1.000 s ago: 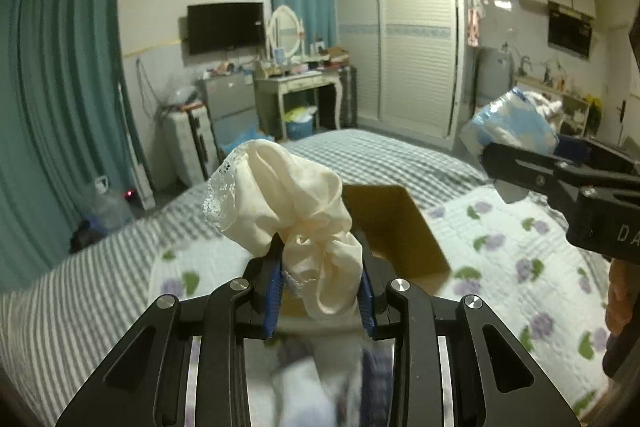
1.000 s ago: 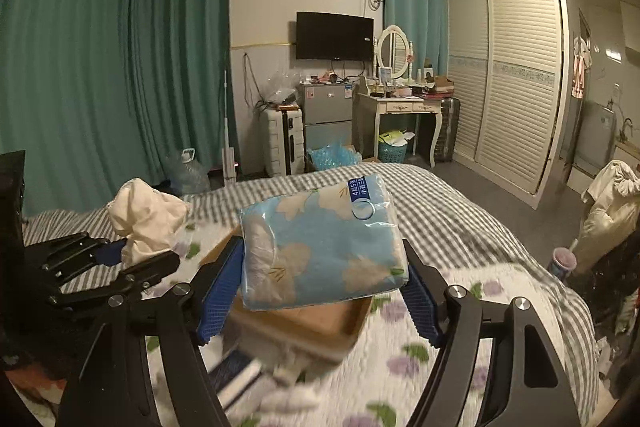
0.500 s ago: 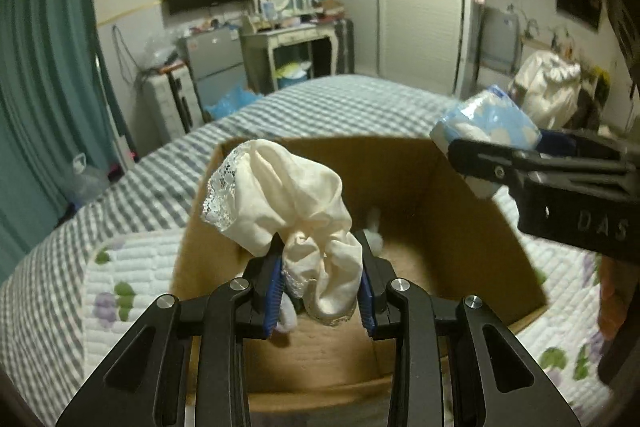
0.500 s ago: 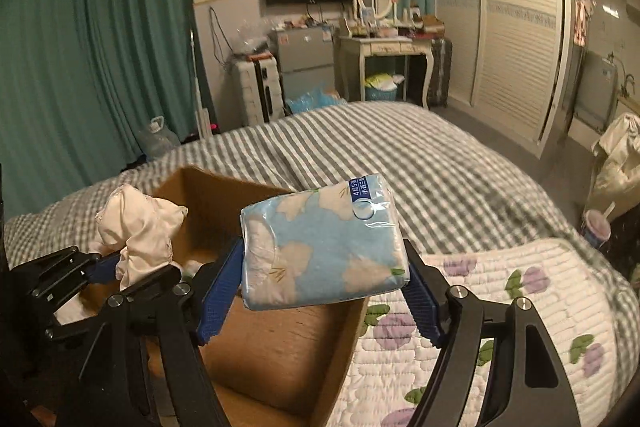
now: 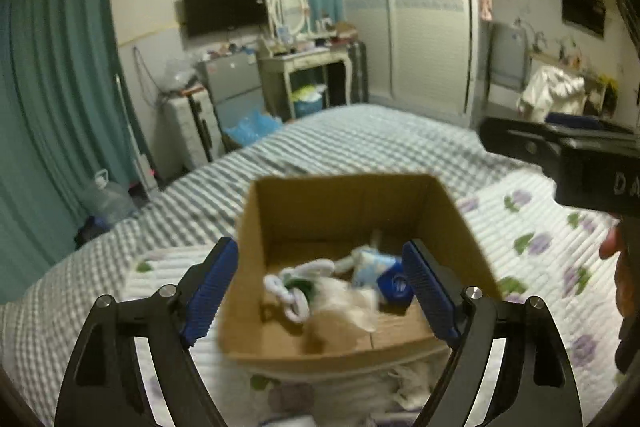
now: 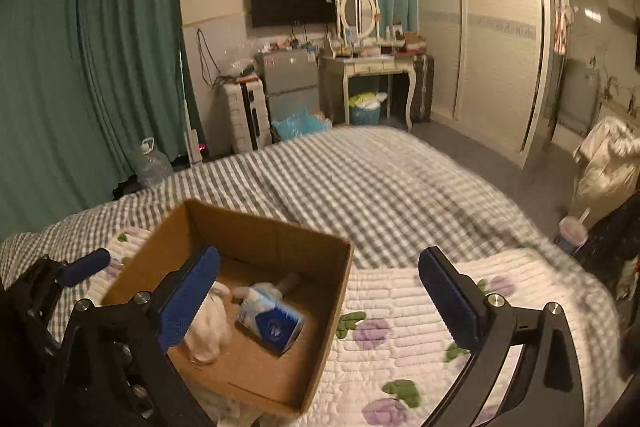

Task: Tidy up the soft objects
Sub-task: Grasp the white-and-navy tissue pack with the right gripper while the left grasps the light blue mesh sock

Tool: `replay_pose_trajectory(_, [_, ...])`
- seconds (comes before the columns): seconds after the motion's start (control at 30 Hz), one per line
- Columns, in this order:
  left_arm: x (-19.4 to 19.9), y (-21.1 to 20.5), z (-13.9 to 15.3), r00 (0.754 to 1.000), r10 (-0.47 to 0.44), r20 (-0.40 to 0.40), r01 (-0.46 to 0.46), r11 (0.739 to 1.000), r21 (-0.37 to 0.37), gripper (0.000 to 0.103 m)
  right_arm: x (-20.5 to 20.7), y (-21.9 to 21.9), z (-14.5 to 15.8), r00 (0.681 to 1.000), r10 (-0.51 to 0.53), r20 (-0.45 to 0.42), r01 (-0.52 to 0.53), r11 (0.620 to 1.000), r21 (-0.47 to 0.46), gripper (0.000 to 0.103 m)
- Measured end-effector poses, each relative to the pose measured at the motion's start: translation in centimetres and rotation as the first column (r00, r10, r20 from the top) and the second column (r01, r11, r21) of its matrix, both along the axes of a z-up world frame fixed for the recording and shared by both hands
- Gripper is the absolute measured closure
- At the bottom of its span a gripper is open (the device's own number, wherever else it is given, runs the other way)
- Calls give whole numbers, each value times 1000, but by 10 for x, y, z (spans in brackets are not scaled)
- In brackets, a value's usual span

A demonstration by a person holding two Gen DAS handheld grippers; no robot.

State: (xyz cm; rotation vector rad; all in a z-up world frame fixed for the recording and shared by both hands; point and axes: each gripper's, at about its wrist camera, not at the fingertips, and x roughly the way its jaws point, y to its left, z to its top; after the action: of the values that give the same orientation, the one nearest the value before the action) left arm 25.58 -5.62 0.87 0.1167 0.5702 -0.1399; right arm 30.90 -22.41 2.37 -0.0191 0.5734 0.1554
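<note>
Both claws are hanging spread over the box, gripping nothing: left claw, right claw. Cream cloth and blue pack are lying inside the box, touching or just beside each other. Box is sitting on the bed.

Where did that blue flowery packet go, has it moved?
Yes. The blue packet has left the open right gripper and lies down inside the cardboard box.
</note>
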Motion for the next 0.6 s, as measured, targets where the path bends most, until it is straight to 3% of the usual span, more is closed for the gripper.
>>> replay_pose_trajectory(0.17, [-52, 21, 59, 995, 23, 96, -22, 1000, -7, 17, -51, 6, 60, 998, 8, 59, -6, 999, -32, 0])
replay_pose_trajectory(0.23, [-80, 31, 82, 991, 24, 131, -24, 1000, -7, 10, -77, 5, 81, 997, -18, 74, 22, 998, -62, 0])
replay_pose_trajectory(0.33, [-114, 46, 105, 983, 34, 180, -32, 999, -9, 9, -113, 9, 101, 996, -30, 79, 38, 995, -96, 0])
replay_pose_trajectory(0.47, [-153, 62, 113, 978, 52, 203, -55, 998, 11, 9, -157, 12, 112, 997, -17, 78, 25, 994, -103, 0])
replay_pose_trajectory(0.6, [-178, 76, 97, 980, 66, 190, -72, 997, 26, 9, -197, 20, 97, 999, 9, 53, -4, 995, -95, 0])
